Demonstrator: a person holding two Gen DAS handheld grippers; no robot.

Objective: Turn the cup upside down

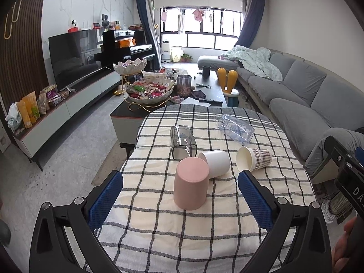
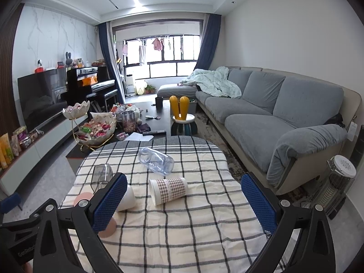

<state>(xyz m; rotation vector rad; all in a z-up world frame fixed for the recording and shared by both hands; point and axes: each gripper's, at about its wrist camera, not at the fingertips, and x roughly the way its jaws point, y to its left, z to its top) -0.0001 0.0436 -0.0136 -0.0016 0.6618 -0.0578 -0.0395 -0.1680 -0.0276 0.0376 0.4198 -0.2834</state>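
The left gripper point(image 1: 180, 195) is wide open and holds nothing. Its two blue pads point(image 1: 107, 199) stand far apart, low over the checked tablecloth point(image 1: 182, 234). The pink cup point(image 1: 191, 183) stands between them, a little ahead of the tips. It is upside down, with its flat bottom on top and its mouth on the cloth. It touches no pad. There is a clear gap on each side of it.

The right gripper point(image 2: 184, 202) is wide open too, and it holds nothing. In the right wrist view, the pink cup point(image 2: 84, 199) is off to the left, mostly hidden behind the left blue pad point(image 2: 109, 204). It is outside the gap between the fingers.

Just behind the pink cup lies a white cup point(image 1: 215, 163) on its side. The two look like they touch, but I cannot tell for sure. To the right of it lies a paper cup with a checked sleeve point(image 1: 253, 158), also on its side, with its mouth to the left. In the right wrist view this paper cup point(image 2: 169, 190) lies ahead of the open right gripper, between its fingers but farther out.

Farther back a clear square glass point(image 1: 183, 142) lies on its side. Farther right and back lies a clear plastic jar point(image 1: 235, 127) with blue marks, on its side too.

Past the table is a dark coffee table point(image 1: 216, 86) with a two-level bowl of sweets point(image 1: 149, 91). A grey sofa point(image 1: 295, 84) runs along the right wall.
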